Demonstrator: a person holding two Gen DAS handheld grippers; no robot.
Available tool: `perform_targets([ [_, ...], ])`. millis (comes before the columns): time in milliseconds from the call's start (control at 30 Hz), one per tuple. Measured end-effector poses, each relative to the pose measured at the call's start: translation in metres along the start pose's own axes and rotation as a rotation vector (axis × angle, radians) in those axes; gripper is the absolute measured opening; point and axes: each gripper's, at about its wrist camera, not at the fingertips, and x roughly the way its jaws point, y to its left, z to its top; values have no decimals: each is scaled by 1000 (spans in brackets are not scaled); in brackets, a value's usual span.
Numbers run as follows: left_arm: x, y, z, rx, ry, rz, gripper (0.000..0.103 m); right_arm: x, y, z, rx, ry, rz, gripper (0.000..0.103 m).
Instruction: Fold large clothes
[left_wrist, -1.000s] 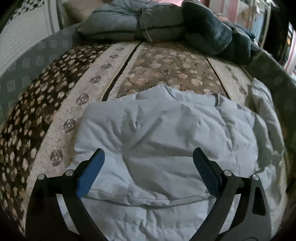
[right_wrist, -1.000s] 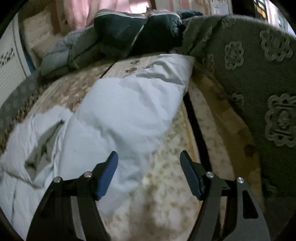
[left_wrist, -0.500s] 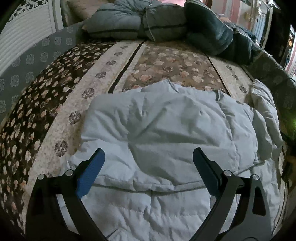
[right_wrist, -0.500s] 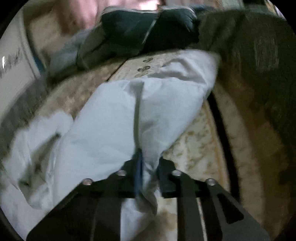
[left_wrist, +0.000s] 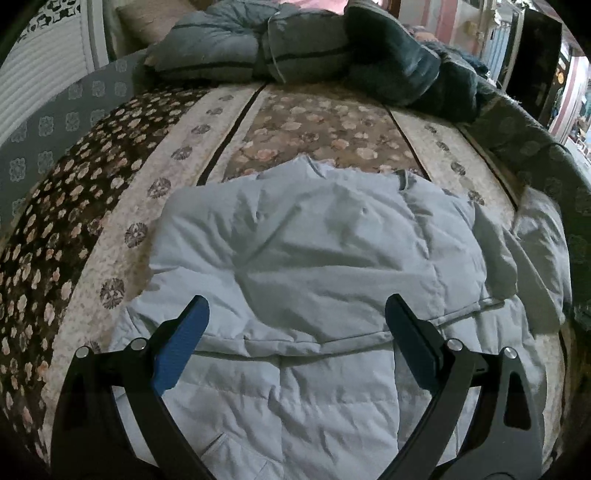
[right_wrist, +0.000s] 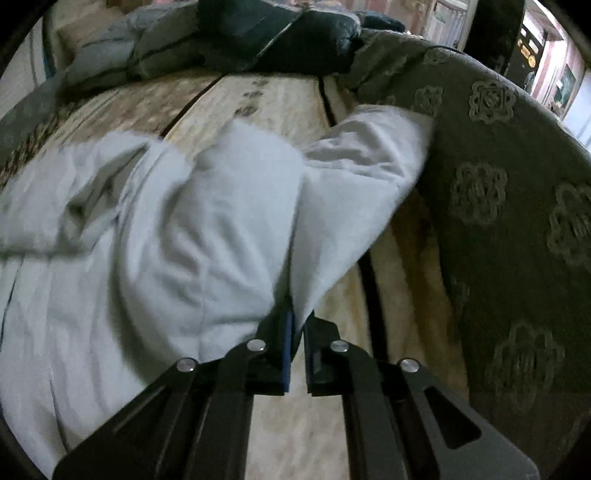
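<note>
A pale blue-grey quilted jacket (left_wrist: 314, 258) lies spread on the bed, collar toward the far end. My left gripper (left_wrist: 297, 301) hovers open over its lower body, with nothing between the blue pads. One sleeve (left_wrist: 535, 236) trails off at the jacket's right side. In the right wrist view that sleeve (right_wrist: 240, 221) is bunched and raised. My right gripper (right_wrist: 295, 317) has its jaws closing tight on a fold of it, and the pads press the fabric. The sleeve's cuff end (right_wrist: 388, 147) rests against the dark green cover.
The flowered bedspread (left_wrist: 314, 122) surrounds the jacket. Folded quilts and dark blankets (left_wrist: 295, 55) are piled at the far end. A dark green patterned cover (right_wrist: 498, 184) rises along the bed's right side. A grey patterned border (left_wrist: 55, 125) runs along the left.
My right gripper went from wide open to shut on the sleeve, then carried the bunched sleeve leftward toward the jacket body. The left gripper drew back a little and stays open.
</note>
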Motion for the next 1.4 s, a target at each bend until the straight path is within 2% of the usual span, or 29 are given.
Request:
perform_targets([
  [67,-1,2,0,3,-4,13,95,1,7,-15,-3,2,-8,6],
  [200,0,11,4,-2,-13,30,95,4,-15,-13,136,-8,59,17],
  [267,-1,14,7,2,-22,29,95,-10,-23,-4,145,-52,44,43],
  [333,0,15,9,13,-26,42,95,-24,-32,4,135,-103,13,62],
  [433,2,17,13,8,-14,51,95,-23,-57,22,141,-124,-20,63],
  [533,1,19,14,-5,-8,46,95,9,-91,49,204,-99,-32,63],
  [633,1,18,14,-7,-5,41,95,53,-117,69,319,-56,21,63],
  [733,2,18,14,-9,3,44,95,102,-119,77,328,34,55,61],
  [767,3,16,14,-12,6,42,95,117,-116,75,327,60,90,48],
  [800,2,15,13,-14,7,36,95,122,-108,74,284,58,83,42],
  [867,0,12,11,-7,3,29,95,115,-96,71,214,22,33,15],
  [933,-4,10,10,5,0,25,95,95,-87,67,175,-34,25,10],
  [1067,-16,14,5,-2,-10,16,95,50,-82,60,115,-116,31,8],
  [1233,-36,22,-1,-42,-24,-12,95,-21,-93,57,167,-228,116,9],
  [1400,-57,26,0,-30,-29,-23,95,-59,-69,75,128,-269,145,9],
])
